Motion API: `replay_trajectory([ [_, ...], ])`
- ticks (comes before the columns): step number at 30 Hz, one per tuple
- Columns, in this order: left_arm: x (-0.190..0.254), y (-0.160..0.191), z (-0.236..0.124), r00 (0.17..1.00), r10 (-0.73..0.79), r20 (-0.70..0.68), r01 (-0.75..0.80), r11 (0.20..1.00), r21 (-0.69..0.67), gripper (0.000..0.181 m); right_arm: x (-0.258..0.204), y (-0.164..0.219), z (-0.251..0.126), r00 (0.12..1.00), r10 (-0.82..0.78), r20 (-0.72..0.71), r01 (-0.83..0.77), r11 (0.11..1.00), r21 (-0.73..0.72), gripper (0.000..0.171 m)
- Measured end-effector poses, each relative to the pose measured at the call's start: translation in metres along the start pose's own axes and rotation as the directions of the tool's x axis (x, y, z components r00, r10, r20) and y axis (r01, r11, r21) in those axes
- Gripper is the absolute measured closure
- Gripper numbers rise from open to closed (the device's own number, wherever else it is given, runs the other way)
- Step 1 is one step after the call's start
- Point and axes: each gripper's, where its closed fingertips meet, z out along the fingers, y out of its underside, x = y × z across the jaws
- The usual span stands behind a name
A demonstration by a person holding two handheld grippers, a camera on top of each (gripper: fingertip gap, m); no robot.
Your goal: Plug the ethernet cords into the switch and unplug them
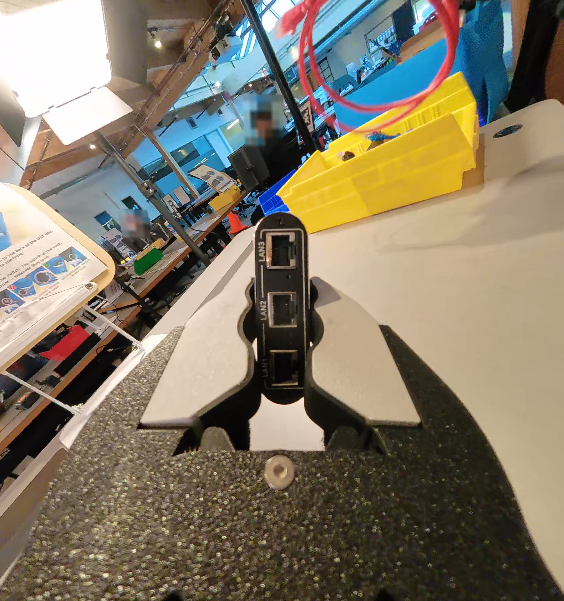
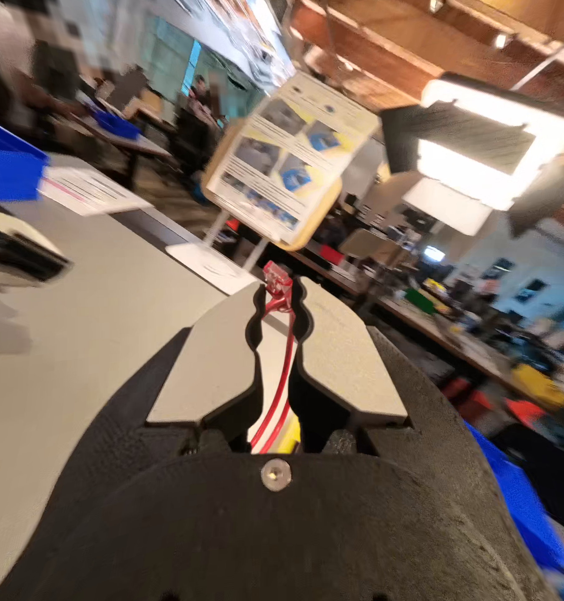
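My left gripper (image 1: 281,286) is shut on the black switch (image 1: 281,309) and holds it upright on end, its face with three empty ports toward the camera. A red ethernet cord (image 1: 371,97) loops in the air at the upper right of the left wrist view. My right gripper (image 2: 279,286) is shut on the red ethernet cord (image 2: 279,374) just behind its clear red plug (image 2: 276,276), which sticks out past the fingertips. The cord runs back between the fingers. The right wrist view is blurred.
A grey table (image 1: 436,292) lies under both grippers. Yellow bins (image 1: 387,175) and a blue bin (image 1: 270,198) stand at its far side. An instruction sheet on a stand (image 2: 283,175) stands at the table's edge. A bright lamp (image 2: 469,156) hangs above. People sit in the background. My right fingertips sit around 25 centimeters from my left ones.
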Motion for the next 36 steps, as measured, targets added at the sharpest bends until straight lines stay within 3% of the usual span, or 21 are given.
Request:
replay_trajectory([
  [4,0.002,-0.005,0.0,1.0,0.016,0.005,-0.016,1.0,0.008,0.154,0.078,0.055,-0.019,0.985,-0.116,-0.131,0.08,0.965,-0.251,0.155],
  [8,0.001,-0.006,0.0,1.0,0.017,0.011,-0.017,1.0,0.009,0.153,0.086,0.178,-0.016,0.989,-0.146,0.022,0.131,0.797,-0.589,0.155],
  [10,0.001,-0.004,0.0,1.0,0.015,0.012,-0.015,1.0,0.003,0.153,0.073,0.219,-0.008,0.989,-0.126,0.082,0.15,0.775,-0.615,0.151],
  [12,0.001,-0.001,0.001,1.0,0.014,0.009,-0.014,1.0,-0.005,0.154,0.065,0.23,0.0,0.993,-0.088,0.085,0.121,0.817,-0.564,0.147],
  [21,0.01,-0.007,0.005,0.999,-0.026,-0.03,0.026,1.0,0.005,0.154,0.065,0.153,-0.02,1.0,-0.021,0.01,0.023,0.948,-0.319,0.139],
  [28,0.057,-0.028,0.022,0.944,-0.197,-0.265,0.218,0.975,0.051,0.154,-0.092,0.094,-0.011,0.924,-0.001,0.383,0.021,0.999,-0.048,0.139],
  [33,0.08,-0.012,0.029,0.956,-0.063,-0.286,0.053,0.998,-0.042,0.154,-0.188,0.075,0.009,0.785,-0.064,0.616,0.039,0.998,0.054,0.132],
  [36,0.084,-0.006,0.031,0.958,0.014,-0.287,-0.037,0.996,-0.077,0.154,-0.223,0.07,0.016,0.723,-0.152,0.674,0.114,0.988,0.101,0.132],
])
